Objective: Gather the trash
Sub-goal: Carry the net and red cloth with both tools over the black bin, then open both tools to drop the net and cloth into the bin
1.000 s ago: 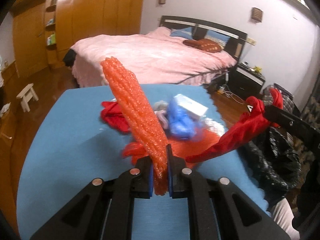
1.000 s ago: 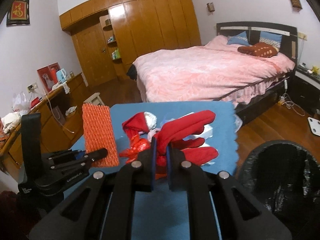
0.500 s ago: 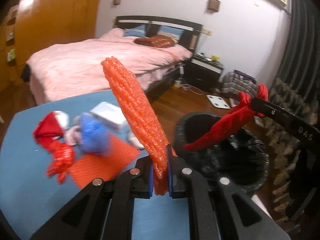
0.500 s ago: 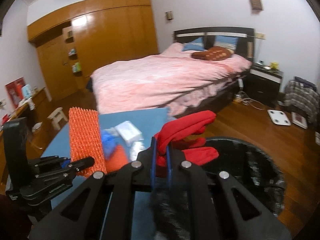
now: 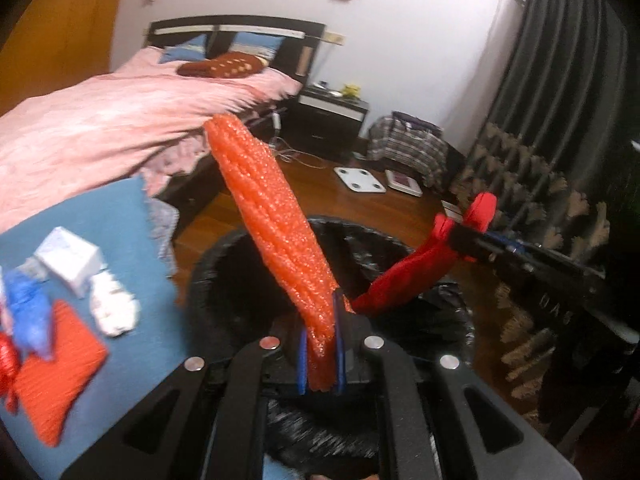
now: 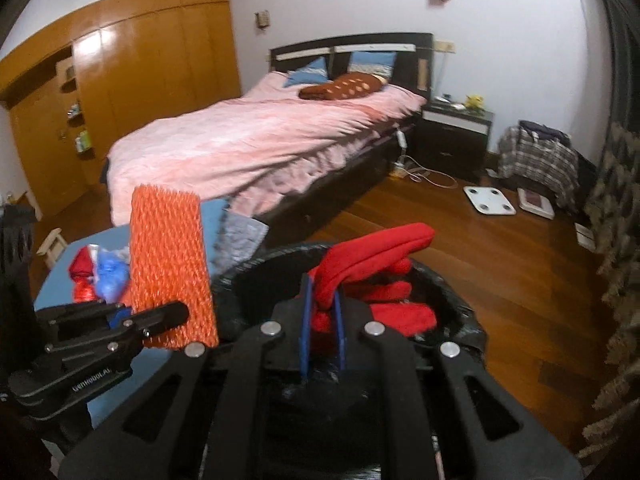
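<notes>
Both grippers swung right, off the blue table (image 5: 120, 216), over the bin (image 5: 224, 264): left gripper (image 5: 320, 356) clamped on orange foam netting (image 5: 272, 216), right gripper (image 6: 322, 340) pinching red cloth (image 6: 372, 256). Release looked imminent.

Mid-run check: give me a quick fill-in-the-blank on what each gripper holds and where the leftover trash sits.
1. The left gripper is shut on the orange ____ net.
2. The right gripper holds a ____ glove above the black-lined bin.
3. The white box lies on the ____ table cover.

Missing words: foam; red; blue
</notes>
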### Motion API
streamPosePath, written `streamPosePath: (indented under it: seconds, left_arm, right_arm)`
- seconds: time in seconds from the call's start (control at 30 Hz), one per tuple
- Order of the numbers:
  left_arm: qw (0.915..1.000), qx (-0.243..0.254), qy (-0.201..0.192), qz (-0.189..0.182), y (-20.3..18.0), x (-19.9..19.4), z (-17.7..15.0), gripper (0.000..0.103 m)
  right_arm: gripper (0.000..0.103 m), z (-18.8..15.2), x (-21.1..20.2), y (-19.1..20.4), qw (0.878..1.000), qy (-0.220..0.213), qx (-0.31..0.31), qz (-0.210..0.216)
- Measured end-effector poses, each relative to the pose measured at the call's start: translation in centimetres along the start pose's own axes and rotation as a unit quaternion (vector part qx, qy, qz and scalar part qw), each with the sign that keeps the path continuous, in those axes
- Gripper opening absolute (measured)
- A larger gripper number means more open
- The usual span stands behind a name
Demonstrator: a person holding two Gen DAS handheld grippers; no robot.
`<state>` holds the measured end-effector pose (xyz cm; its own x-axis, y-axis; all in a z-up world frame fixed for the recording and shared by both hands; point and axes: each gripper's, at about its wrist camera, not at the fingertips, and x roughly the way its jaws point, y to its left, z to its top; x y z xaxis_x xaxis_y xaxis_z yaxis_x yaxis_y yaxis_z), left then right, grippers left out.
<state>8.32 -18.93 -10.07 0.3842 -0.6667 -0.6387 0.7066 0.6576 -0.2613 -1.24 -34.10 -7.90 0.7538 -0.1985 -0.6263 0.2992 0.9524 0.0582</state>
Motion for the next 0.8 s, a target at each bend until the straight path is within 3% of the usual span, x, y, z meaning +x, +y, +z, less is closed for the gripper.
streamPosePath:
  seconds: [0.03, 0.07, 0.1, 0.2, 0.37, 0.57, 0.8]
  left_arm:
    - [1.0, 0.001, 0.004, -0.002, 0.0, 0.5, 0.1, 0.014]
    - [0.9999, 0.0, 0.01, -0.007, -0.2, 1.0, 0.1, 0.022]
    - [0.9998, -0.004, 0.016, -0.009, -0.1, 1.4, 0.0, 0.034]
    - [0.9995, -0.018, 0.022, -0.015, 0.6, 1.6, -0.6, 0.058]
    - [0.9991, -0.034, 0.022, 0.013, 2.8, 0.6, -1.7, 0.064]
    - [0.9936, -0.056, -0.019, 0.097, 6.9, -3.2, -2.9, 0.085]
    - [0.9752, -0.091, -0.058, 0.193, 12.6, -8.2, -4.5, 0.089]
  right_arm:
    - [0.016, -0.1, 0.0, -0.3, 1.0, 0.002, 0.004, -0.007]
    - [0.026, -0.3, 0.2, -1.0, 1.0, 0.004, 0.011, -0.014]
    - [0.041, -0.5, 0.3, -1.5, 1.0, 0.005, 0.019, -0.019]
    - [0.057, -1.0, 0.4, -2.3, 0.999, 0.003, 0.028, -0.032]
    - [0.088, -1.5, 0.4, -1.9, 0.999, -0.004, 0.033, -0.041]
    - [0.094, -0.9, 0.9, 0.7, 0.999, -0.008, 0.034, -0.019]
    - [0.095, -0.1, 2.4, 7.7, 0.999, -0.006, 0.005, 0.043]
